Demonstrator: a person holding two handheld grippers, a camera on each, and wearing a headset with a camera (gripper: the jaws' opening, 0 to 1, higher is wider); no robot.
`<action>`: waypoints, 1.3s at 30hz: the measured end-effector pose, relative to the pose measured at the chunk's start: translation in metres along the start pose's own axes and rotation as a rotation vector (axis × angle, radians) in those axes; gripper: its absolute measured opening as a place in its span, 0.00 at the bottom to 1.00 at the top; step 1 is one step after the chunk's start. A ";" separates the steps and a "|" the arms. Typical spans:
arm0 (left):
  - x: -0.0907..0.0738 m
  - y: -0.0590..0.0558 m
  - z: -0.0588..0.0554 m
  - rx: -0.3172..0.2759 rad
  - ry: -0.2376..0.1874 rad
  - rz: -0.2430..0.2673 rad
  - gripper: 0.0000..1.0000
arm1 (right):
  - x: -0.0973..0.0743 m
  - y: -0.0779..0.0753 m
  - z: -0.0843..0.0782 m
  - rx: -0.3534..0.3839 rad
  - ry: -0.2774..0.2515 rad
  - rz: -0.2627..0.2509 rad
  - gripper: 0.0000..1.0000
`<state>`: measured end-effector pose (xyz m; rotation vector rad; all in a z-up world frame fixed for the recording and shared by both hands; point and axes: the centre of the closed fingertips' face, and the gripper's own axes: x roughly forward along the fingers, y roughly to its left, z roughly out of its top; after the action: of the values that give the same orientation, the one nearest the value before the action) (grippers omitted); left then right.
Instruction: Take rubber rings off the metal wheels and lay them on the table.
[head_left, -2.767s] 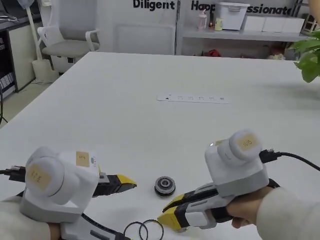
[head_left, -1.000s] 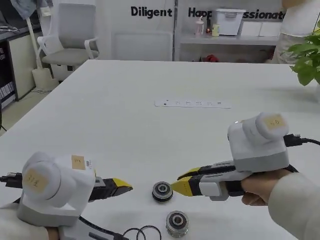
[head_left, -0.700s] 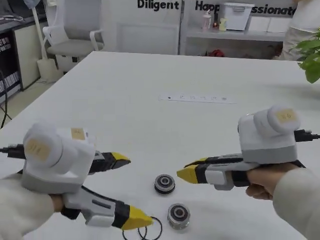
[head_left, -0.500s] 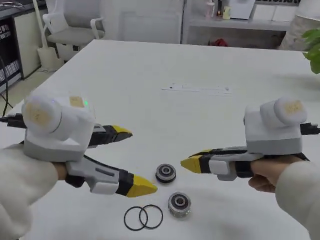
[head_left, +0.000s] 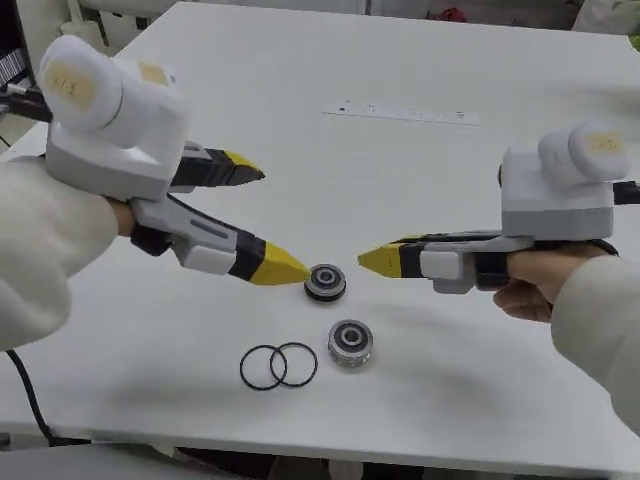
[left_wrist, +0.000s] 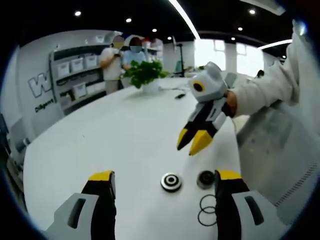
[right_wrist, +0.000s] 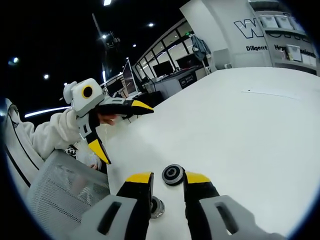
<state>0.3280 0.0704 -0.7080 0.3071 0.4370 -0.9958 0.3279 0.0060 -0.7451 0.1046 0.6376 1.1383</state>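
Note:
Two small metal wheels lie near the table's front edge. The farther wheel (head_left: 325, 282) (left_wrist: 171, 182) (right_wrist: 173, 174) has a dark rim; the nearer wheel (head_left: 350, 342) (left_wrist: 205, 178) (right_wrist: 156, 206) looks more silvery. Two black rubber rings (head_left: 278, 366) (left_wrist: 207, 210) lie overlapping on the table left of the nearer wheel. My left gripper (head_left: 271, 222) (left_wrist: 165, 176) stands wide open, its lower tip just left of the farther wheel. My right gripper (head_left: 378, 260) (right_wrist: 167, 177) points at that wheel from the right with a narrow gap between its jaws and nothing in it.
A flat white power strip (head_left: 400, 112) lies mid-table. The table's front edge (head_left: 300, 450) runs close below the rings. People and a green plant (left_wrist: 145, 75) stand at the far end. A mesh chair (right_wrist: 65, 195) sits beside the table.
A second wheel now lies on the table beside the rings. My left gripper has risen and rolled, its wide-open jaws now by the farther wheel. The head camera has tilted down.

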 end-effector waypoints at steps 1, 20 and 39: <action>0.001 0.002 0.002 -0.001 -0.001 0.003 0.83 | -0.001 0.000 0.003 -0.022 -0.009 0.009 0.21; 0.033 0.007 0.010 0.004 -0.098 -0.023 0.72 | -0.008 -0.021 0.013 -0.205 -0.011 0.062 0.32; 0.059 0.003 -0.029 0.036 -0.031 -0.075 0.46 | 0.016 -0.027 -0.006 -0.251 0.024 0.100 0.29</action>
<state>0.3520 0.0413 -0.7622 0.3090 0.4048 -1.0818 0.3510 0.0069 -0.7670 -0.0928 0.5104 1.3091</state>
